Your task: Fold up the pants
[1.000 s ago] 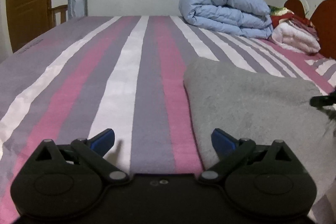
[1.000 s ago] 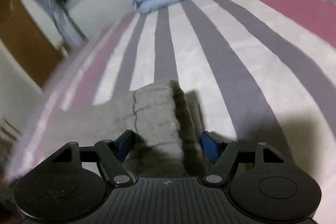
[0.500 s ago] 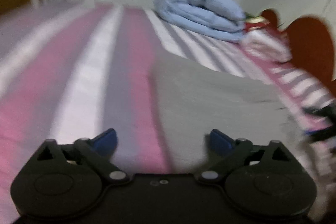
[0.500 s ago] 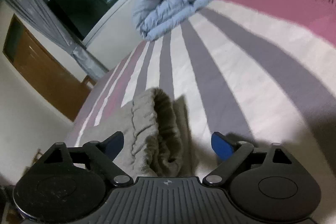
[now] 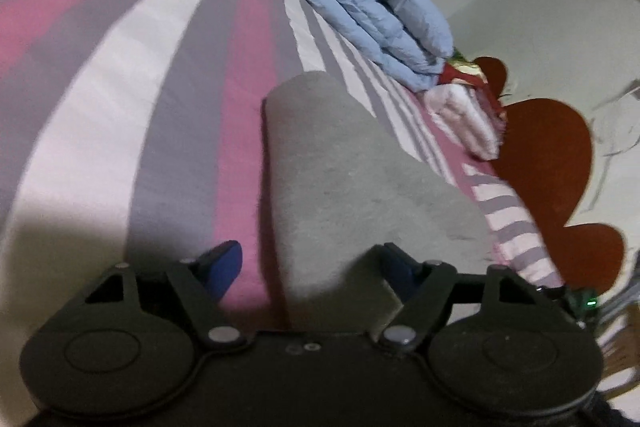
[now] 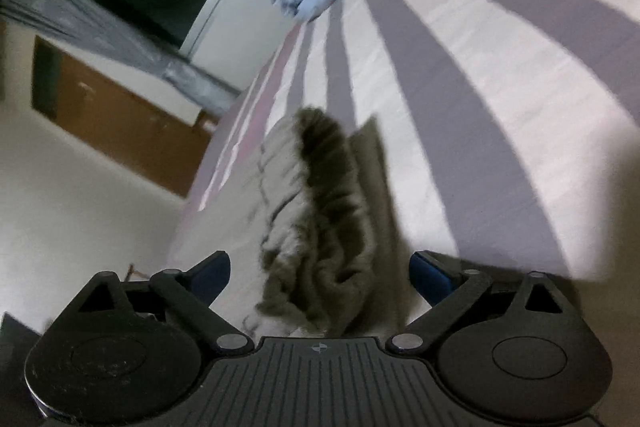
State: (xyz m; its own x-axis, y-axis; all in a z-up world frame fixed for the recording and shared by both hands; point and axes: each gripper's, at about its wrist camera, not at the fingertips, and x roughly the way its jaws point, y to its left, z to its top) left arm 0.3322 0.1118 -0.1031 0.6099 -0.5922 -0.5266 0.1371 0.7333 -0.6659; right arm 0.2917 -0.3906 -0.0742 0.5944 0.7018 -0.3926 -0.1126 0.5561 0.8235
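Grey pants (image 5: 340, 163) lie flat on the striped bed (image 5: 120, 87), near its headboard-side edge. Left tool (image 5: 312, 263) straddles their folded edge, jaws closing but not yet pressing. Right tool (image 6: 320, 267) gapes wide around the bunched waistband, gripping nothing, apparently positioned for a fold.

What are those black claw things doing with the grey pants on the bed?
A person is folding grey pants on a striped bed, one gripper in each hand. The left gripper straddles the pants' near edge; its jaws have just been closing but aren't pinching yet. The right gripper stands open around the bunched end of the pants, having just opened. A folded blue quilt lies further back.
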